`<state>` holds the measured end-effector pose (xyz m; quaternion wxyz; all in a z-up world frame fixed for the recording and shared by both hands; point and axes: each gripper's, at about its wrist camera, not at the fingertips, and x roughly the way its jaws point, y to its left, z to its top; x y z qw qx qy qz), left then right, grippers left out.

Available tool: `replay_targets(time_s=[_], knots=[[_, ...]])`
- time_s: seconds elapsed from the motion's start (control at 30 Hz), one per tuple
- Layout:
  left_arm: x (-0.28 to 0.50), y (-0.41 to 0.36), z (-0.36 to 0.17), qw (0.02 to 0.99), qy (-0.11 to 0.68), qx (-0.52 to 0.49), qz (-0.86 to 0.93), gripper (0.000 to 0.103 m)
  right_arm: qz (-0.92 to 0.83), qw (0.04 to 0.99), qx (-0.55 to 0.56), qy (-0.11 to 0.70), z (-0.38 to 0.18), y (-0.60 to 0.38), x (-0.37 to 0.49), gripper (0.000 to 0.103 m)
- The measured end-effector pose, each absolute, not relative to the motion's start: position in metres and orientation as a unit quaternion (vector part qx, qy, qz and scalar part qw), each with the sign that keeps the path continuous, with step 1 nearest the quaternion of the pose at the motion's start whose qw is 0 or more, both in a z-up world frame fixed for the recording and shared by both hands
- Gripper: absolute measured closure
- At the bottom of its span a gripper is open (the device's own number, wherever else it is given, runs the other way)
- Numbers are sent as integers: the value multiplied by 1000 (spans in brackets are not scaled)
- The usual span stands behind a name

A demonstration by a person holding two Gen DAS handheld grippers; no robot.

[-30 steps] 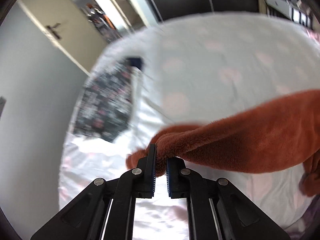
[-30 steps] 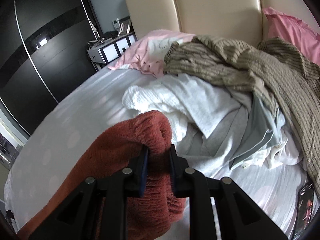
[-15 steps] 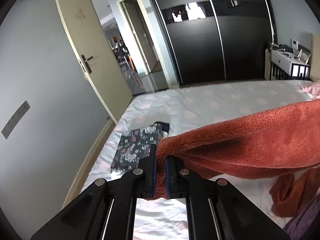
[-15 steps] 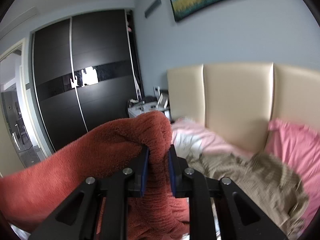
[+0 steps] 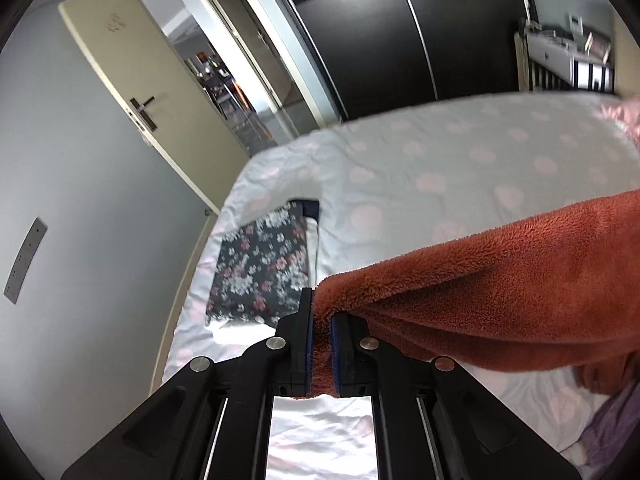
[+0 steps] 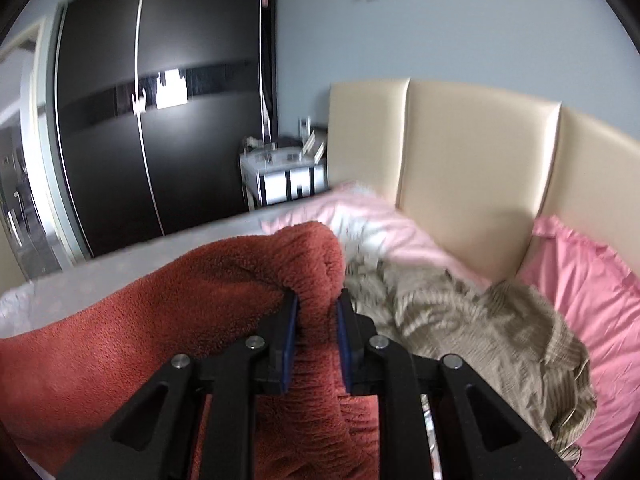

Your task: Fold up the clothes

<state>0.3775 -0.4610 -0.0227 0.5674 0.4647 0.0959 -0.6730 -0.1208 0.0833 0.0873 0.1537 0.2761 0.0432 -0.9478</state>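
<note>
A rust-red fleece garment [image 5: 500,292] hangs stretched above the bed between both grippers. In the left wrist view my left gripper [image 5: 321,320] is shut on one edge of it, and the cloth runs off to the right. In the right wrist view my right gripper [image 6: 316,312] is shut on a thick bunched fold of the same fleece garment [image 6: 160,320], which drapes away to the left and down below the fingers.
The bed [image 5: 460,168] has a white sheet with pale pink dots. A folded dark floral garment [image 5: 260,268] lies near its corner by an open door [image 5: 132,92]. An olive striped garment [image 6: 480,328], pink pillows [image 6: 592,312], a cream headboard [image 6: 472,176] and a black wardrobe [image 6: 160,120] are also here.
Both grippers have risen with the red fleece, lifting it off the bed. The right view swung up from the clothes pile to the headboard and wall.
</note>
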Motion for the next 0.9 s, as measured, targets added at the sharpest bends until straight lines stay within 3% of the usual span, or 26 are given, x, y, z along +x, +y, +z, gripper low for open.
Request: replay_targets(time_s=[0.2, 0.5, 0.9], knots=[[350, -515, -75, 574, 123, 500, -637, 95, -926, 147, 340, 71, 14, 33, -179, 86], [298, -615, -126, 584, 127, 553, -580, 95, -920, 153, 338, 124, -29, -90, -260, 86], [216, -744, -249, 551, 128, 636, -525, 91, -891, 117, 393, 195, -144, -211, -346, 86]])
